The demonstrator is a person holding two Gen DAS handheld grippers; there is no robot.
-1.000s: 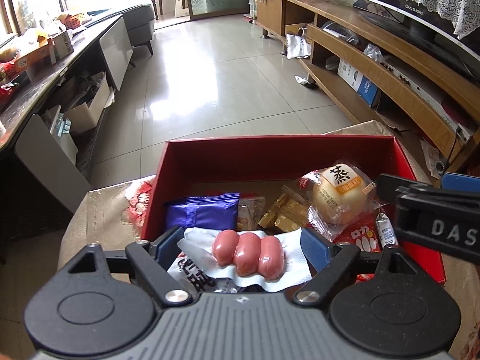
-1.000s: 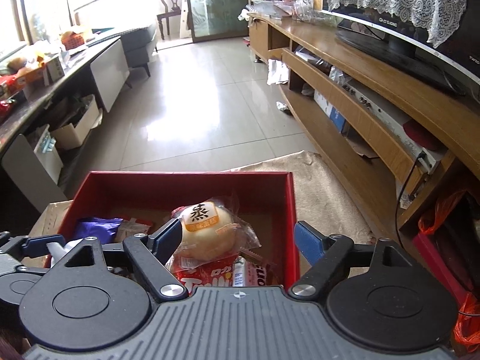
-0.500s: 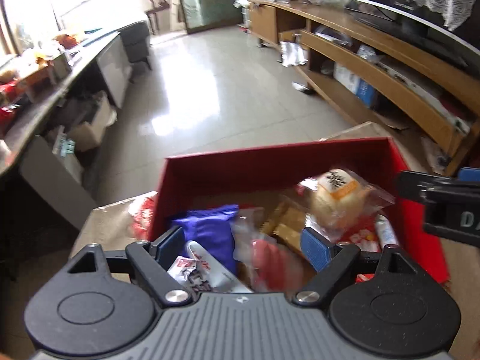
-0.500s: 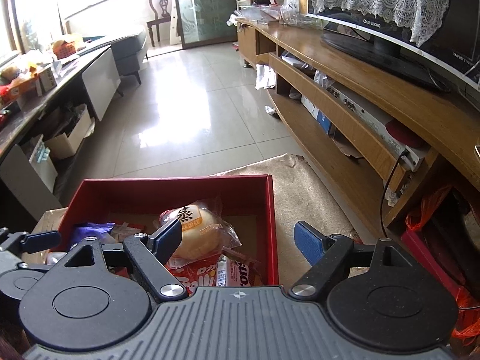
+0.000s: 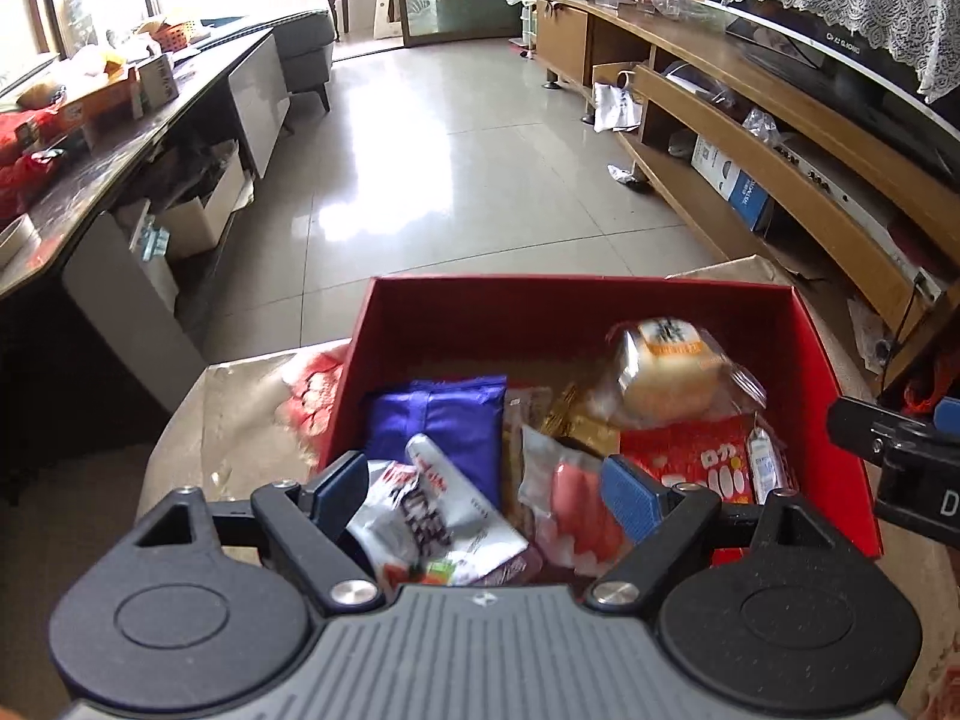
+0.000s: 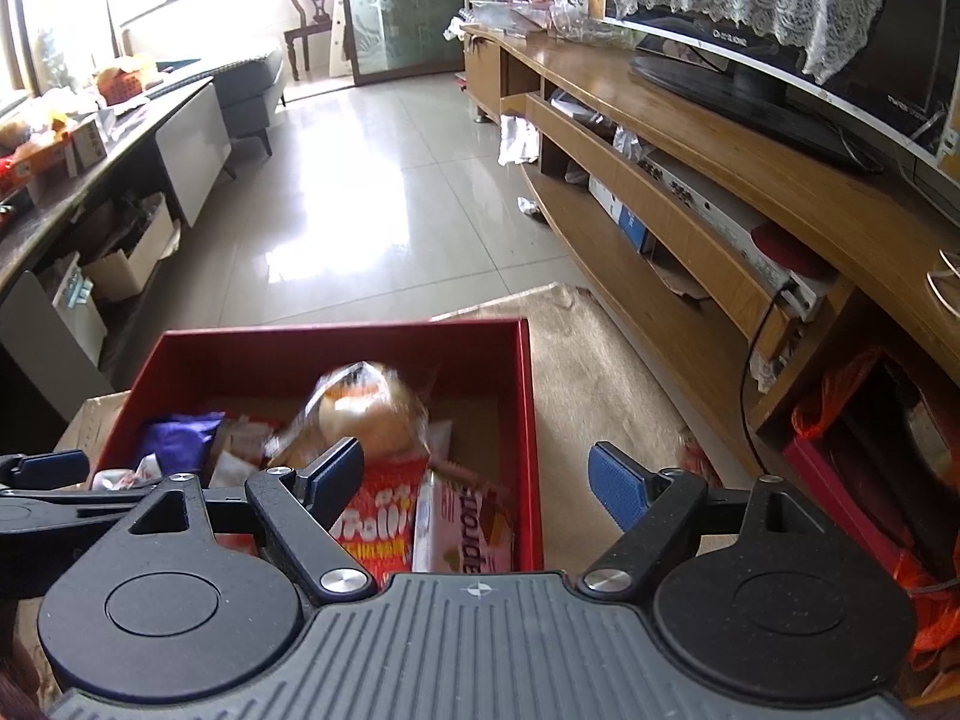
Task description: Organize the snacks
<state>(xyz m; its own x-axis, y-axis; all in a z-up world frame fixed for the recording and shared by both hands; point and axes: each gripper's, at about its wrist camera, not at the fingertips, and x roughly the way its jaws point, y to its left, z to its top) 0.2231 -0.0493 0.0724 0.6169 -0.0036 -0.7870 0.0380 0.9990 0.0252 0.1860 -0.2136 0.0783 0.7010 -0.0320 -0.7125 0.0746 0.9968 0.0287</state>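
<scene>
A red box (image 5: 576, 312) stands on a tan cloth and holds several snacks. Inside are a purple packet (image 5: 438, 420), a wrapped bun (image 5: 666, 372), a red packet (image 5: 696, 456) and a gold packet (image 5: 576, 426). My left gripper (image 5: 480, 492) hangs open over the box's near left part. Below its fingers lie a white wrapper with dark print (image 5: 426, 516) and a blurred clear pack of pink sausages (image 5: 576, 510), neither gripped. My right gripper (image 6: 477, 480) is open and empty, astride the box's right wall (image 6: 531, 420). The bun (image 6: 372, 414) is blurred there, beside a pink wafer pack (image 6: 462, 528).
Tan cloth (image 6: 600, 372) spreads to the right of the box. A long wooden TV cabinet (image 6: 690, 180) with a television runs along the right. A dark counter (image 5: 90, 168) with clutter lines the left. Tiled floor (image 5: 450, 150) lies beyond the table edge.
The sausage pack that lay level between my left fingers has slid down into the box. The bun has shifted and blurs. The box has moved left in the right wrist view.
</scene>
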